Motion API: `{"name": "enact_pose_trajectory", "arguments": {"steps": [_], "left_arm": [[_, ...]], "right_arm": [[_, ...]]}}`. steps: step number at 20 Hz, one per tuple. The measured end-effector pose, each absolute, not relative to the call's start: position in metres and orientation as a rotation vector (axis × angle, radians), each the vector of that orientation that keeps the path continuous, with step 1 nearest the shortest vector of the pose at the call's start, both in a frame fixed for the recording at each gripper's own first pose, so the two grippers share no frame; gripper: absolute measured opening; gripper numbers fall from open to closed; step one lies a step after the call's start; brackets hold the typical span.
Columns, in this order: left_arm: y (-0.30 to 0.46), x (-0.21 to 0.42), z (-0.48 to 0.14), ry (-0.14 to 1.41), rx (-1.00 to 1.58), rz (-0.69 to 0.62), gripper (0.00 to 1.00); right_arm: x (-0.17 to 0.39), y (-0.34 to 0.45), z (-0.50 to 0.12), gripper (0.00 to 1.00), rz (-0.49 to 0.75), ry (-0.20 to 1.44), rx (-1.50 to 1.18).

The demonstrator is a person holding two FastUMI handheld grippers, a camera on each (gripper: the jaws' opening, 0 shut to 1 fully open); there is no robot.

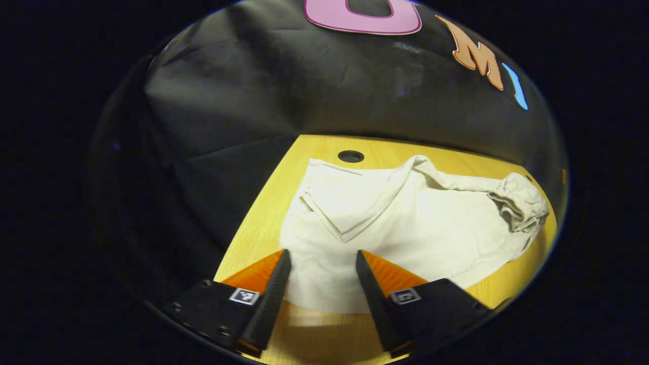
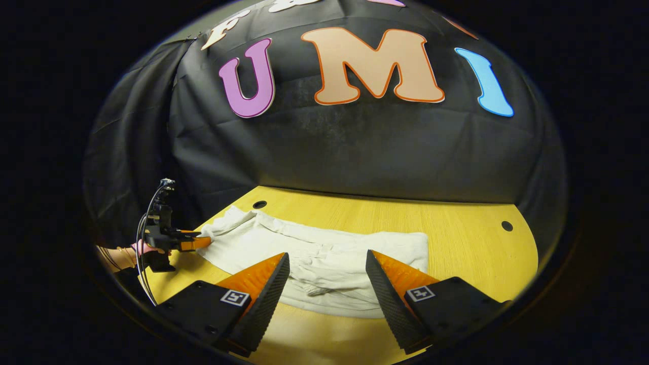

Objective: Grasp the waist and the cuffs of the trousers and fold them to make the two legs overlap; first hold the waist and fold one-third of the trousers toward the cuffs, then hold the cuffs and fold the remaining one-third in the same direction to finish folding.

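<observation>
Two grippers, left [image 1: 322, 256] and right [image 2: 327, 258], hover unclenched over one trousers [image 1: 405, 223] on one table [image 2: 456, 223].

Left gripper [image 1: 322, 261] low and level, jaws spread wide apart, nothing between them, right gripper [image 2: 327, 263] likewise low, jaws spread wide and empty, left gripper seen again far off in the right gripper view [image 2: 195, 243], held by a hand [image 2: 143, 248]

Yellow wood-grain desk [image 2: 456, 228] with small round holes [image 2: 506, 225] near its far edge, backed closely by creased black cloth wall [image 2: 355, 147], lighting dim, falling brightest on desk surface.
</observation>
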State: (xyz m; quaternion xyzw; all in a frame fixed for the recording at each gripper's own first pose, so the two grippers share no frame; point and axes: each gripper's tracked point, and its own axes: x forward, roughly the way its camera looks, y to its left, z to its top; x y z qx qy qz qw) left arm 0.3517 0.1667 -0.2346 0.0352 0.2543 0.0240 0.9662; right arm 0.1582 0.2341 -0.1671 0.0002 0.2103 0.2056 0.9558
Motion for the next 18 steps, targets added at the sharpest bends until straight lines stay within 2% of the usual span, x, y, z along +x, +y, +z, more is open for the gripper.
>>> {"name": "enact_pose_trajectory", "arguments": {"steps": [2,3,5,6,7,8,9,11,12,14,15,16,18], "left_arm": [[0.154,0.358,-0.236,0.5,0.047,0.039,0.36],[0.151,0.358,-0.239,0.501,0.04,0.05,0.1],[0.151,0.361,-0.234,0.486,0.019,0.077,0.0],[0.152,0.361,-0.233,0.484,0.006,0.094,0.0],[0.152,0.361,-0.231,0.477,-0.012,0.118,0.0],[0.151,0.362,-0.224,0.452,-0.03,0.139,0.0],[0.147,0.363,-0.212,0.418,-0.053,0.147,0.0],[0.133,0.368,-0.194,0.378,-0.107,0.127,0.0],[0.125,0.37,-0.186,0.366,-0.125,0.117,0.0],[0.104,0.373,-0.169,0.333,-0.121,0.101,0.0],[0.093,0.375,-0.162,0.321,-0.112,0.086,0.0],[0.079,0.375,-0.152,0.307,-0.105,0.064,0.0],[0.042,0.377,-0.132,0.281,-0.115,0.007,0.0]], "right_arm": [[0.157,0.231,-0.165,0.97,0.407,0.431,0.011],[0.157,0.228,-0.163,0.97,0.402,0.429,0.01],[0.157,0.223,-0.159,0.96,0.393,0.42,0.005],[0.157,0.22,-0.158,0.96,0.39,0.419,0.002],[0.157,0.216,-0.157,0.92,0.383,0.421,-0.004],[0.156,0.212,-0.156,0.96,0.377,0.42,-0.008],[0.156,0.208,-0.156,0.96,0.371,0.422,-0.013],[0.157,0.202,-0.155,0.92,0.361,0.421,-0.02],[0.157,0.2,-0.154,0.96,0.357,0.42,-0.02],[0.157,0.197,-0.152,0.97,0.353,0.417,-0.014],[0.157,0.194,-0.149,0.92,0.35,0.412,-0.014],[0.156,0.191,-0.147,0.97,0.348,0.409,-0.014],[0.156,0.185,-0.145,0.96,0.345,0.405,-0.01]]}}
